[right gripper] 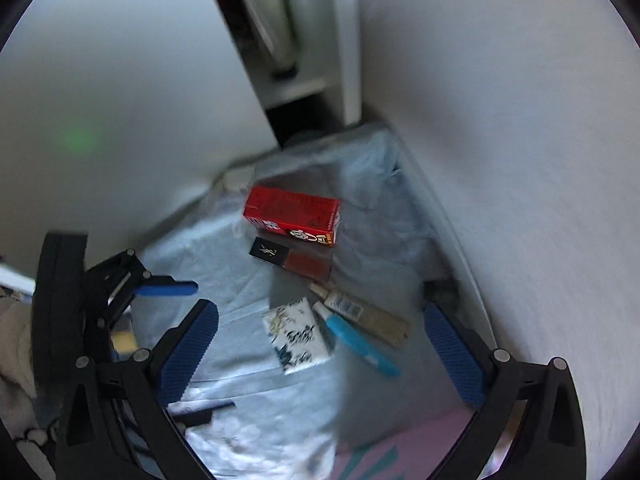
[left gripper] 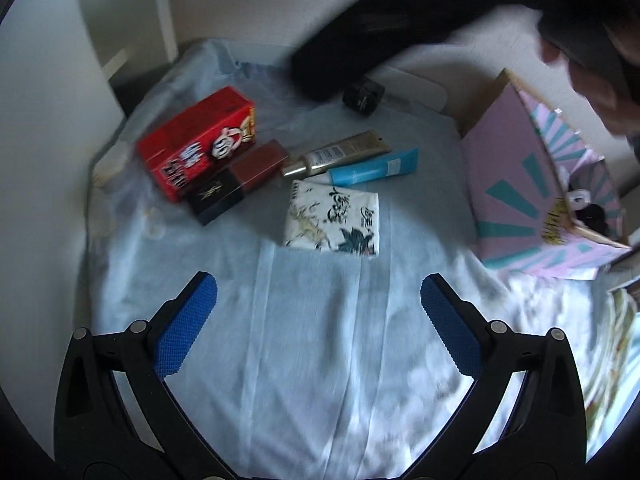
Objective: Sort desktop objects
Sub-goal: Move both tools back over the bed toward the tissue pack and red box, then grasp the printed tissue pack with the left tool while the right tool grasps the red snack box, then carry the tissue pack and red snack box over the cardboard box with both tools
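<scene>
Several items lie on a pale blue cloth (left gripper: 312, 360). They are a red box (left gripper: 196, 140), a black and maroon box (left gripper: 236, 182), a gold tube (left gripper: 340, 154), a blue tube (left gripper: 372, 168) and a printed tissue pack (left gripper: 332, 216). My left gripper (left gripper: 320, 320) is open and empty, hovering short of the tissue pack. My right gripper (right gripper: 320, 354) is also open and empty, above the tissue pack (right gripper: 298, 334), blue tube (right gripper: 360, 344) and gold tube (right gripper: 364, 314). Farther off lie the red box (right gripper: 294, 216) and the black and maroon box (right gripper: 292, 260).
A pink and teal open box (left gripper: 540, 184) stands at the right, holding small items. A small black object (left gripper: 362, 94) sits at the back. A person's hand (left gripper: 592, 72) and dark sleeve (left gripper: 400, 32) cross the top. White walls and a shelf (right gripper: 296, 88) border the cloth.
</scene>
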Demonstrator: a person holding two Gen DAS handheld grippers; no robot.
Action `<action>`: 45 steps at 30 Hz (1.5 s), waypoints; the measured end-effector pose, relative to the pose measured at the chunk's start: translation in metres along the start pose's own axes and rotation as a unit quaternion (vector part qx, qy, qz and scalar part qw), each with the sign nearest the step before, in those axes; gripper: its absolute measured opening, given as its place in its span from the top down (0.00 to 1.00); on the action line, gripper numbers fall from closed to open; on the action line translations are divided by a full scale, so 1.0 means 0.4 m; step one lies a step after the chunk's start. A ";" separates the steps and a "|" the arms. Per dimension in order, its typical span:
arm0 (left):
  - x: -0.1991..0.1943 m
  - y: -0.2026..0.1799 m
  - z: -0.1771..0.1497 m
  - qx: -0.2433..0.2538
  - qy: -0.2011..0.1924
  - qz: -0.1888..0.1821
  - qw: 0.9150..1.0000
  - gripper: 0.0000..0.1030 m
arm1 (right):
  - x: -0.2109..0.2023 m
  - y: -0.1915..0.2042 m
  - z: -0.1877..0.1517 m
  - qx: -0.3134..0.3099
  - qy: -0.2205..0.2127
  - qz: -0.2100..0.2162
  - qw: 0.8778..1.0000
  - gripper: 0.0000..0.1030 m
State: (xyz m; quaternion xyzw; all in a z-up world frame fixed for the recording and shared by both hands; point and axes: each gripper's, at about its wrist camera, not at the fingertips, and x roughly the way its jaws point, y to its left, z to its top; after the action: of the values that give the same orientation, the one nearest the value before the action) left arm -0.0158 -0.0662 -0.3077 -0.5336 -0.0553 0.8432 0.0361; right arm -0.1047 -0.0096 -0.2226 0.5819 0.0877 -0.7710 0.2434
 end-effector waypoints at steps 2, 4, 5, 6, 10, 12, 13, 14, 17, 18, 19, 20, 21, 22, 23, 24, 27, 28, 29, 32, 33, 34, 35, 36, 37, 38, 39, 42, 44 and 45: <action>0.022 -0.021 0.005 0.009 -0.008 0.006 1.000 0.02 | 0.052 0.001 0.030 -0.022 0.019 0.005 1.000 0.00; 0.040 -0.040 0.013 0.018 -0.013 0.011 1.000 0.01 | 0.092 0.010 0.052 -0.050 0.024 0.011 0.998 0.00; 0.046 -0.047 0.015 0.020 -0.015 0.013 1.000 0.01 | 0.106 0.011 0.062 -0.059 0.024 0.015 0.998 0.00; 0.053 -0.053 0.018 0.023 -0.019 0.011 0.999 0.01 | 0.122 0.012 0.073 -0.066 0.026 0.023 0.997 0.00; 0.085 -0.067 0.025 0.031 -0.020 0.013 0.999 0.01 | 0.174 0.025 0.116 -0.117 0.024 0.050 0.992 0.03; 0.098 -0.066 0.027 0.030 -0.020 0.014 0.999 0.02 | 0.191 0.034 0.130 -0.143 0.028 0.050 0.988 0.04; 0.105 -0.065 0.029 0.028 -0.020 0.011 0.999 0.02 | 0.206 0.039 0.138 -0.162 0.032 0.046 0.985 0.05; 0.111 -0.065 0.031 0.027 -0.019 0.009 0.999 0.02 | 0.213 0.042 0.141 -0.171 0.034 0.042 0.984 0.07; 0.136 -0.067 0.034 0.023 -0.017 -0.001 1.000 0.09 | 0.252 0.049 0.154 -0.188 0.058 0.044 0.979 0.29; 0.141 -0.067 0.034 0.022 -0.014 -0.002 1.000 0.11 | 0.268 0.052 0.156 -0.192 0.068 0.045 0.978 0.39; 0.147 -0.069 0.035 0.023 -0.012 -0.001 1.000 0.13 | 0.280 0.055 0.155 -0.199 0.073 0.042 0.976 0.45; 0.147 -0.072 0.035 0.026 -0.017 0.002 1.000 0.16 | 0.288 0.057 0.155 -0.204 0.075 0.039 0.975 0.46; 0.149 -0.074 0.036 0.027 -0.017 0.000 0.999 0.16 | 0.293 0.059 0.154 -0.207 0.073 0.037 0.975 0.46; 0.151 -0.078 0.037 0.031 -0.018 0.003 0.999 0.18 | 0.295 0.061 0.154 -0.209 0.069 0.039 0.975 0.47; 0.152 -0.080 0.037 0.033 -0.019 0.005 0.999 0.24 | 0.294 0.061 0.154 -0.211 0.066 0.040 0.975 0.47; 0.152 -0.082 0.037 0.036 -0.021 0.010 0.999 0.27 | 0.293 0.062 0.153 -0.212 0.063 0.040 0.974 0.48; 0.151 -0.081 0.038 0.042 -0.026 0.014 0.999 0.42 | 0.290 0.066 0.146 -0.222 0.060 0.035 0.972 0.53; 0.151 -0.080 0.039 0.041 -0.026 0.011 0.999 0.42 | 0.288 0.070 0.141 -0.229 0.058 0.030 0.971 0.55; 0.151 -0.080 0.039 0.040 -0.025 0.009 0.999 0.42 | 0.286 0.072 0.137 -0.231 0.057 0.029 0.971 0.56; 0.150 -0.085 0.036 0.039 -0.023 0.004 0.999 0.42 | 0.280 0.075 0.127 -0.228 0.058 0.030 0.972 0.60; 0.147 -0.089 0.033 0.040 -0.022 0.001 0.999 0.42 | 0.276 0.076 0.123 -0.226 0.058 0.031 0.972 0.61; 0.144 -0.093 0.032 0.042 -0.021 0.001 0.999 0.42 | 0.273 0.077 0.122 -0.224 0.058 0.031 0.972 0.62; 0.140 -0.096 0.031 0.043 -0.019 -0.001 0.999 0.42 | 0.271 0.077 0.120 -0.222 0.058 0.031 0.973 0.63; 0.135 -0.101 0.029 0.045 -0.018 -0.003 0.999 0.42 | 0.267 0.078 0.118 -0.219 0.058 0.034 0.973 0.64; 0.128 -0.108 0.028 0.050 -0.019 -0.003 0.999 0.42 | 0.261 0.079 0.114 -0.218 0.055 0.035 0.974 0.65; 0.122 -0.116 0.026 0.055 -0.020 -0.001 0.998 0.42 | 0.258 0.079 0.113 -0.216 0.055 0.036 0.974 0.65; 0.118 -0.120 0.025 0.058 -0.020 -0.001 0.998 0.42 | 0.253 0.078 0.111 -0.212 0.054 0.035 0.975 0.66; 0.096 -0.132 0.022 0.063 -0.021 -0.009 0.998 0.42 | 0.223 0.072 0.107 -0.189 0.044 0.039 0.980 0.68; 0.069 -0.135 0.020 0.068 -0.024 -0.011 0.997 0.42 | 0.198 0.070 0.104 -0.174 0.039 0.039 0.983 0.68; 0.055 -0.134 0.020 0.071 -0.026 -0.011 0.997 0.42 | 0.181 0.071 0.101 -0.167 0.035 0.036 0.985 0.68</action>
State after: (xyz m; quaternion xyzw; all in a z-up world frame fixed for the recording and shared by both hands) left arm -0.0321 -0.0108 -0.3169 -0.5070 -0.0027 0.8580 0.0819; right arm -0.1403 -0.0708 -0.2743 0.5622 0.2028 -0.7154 0.3621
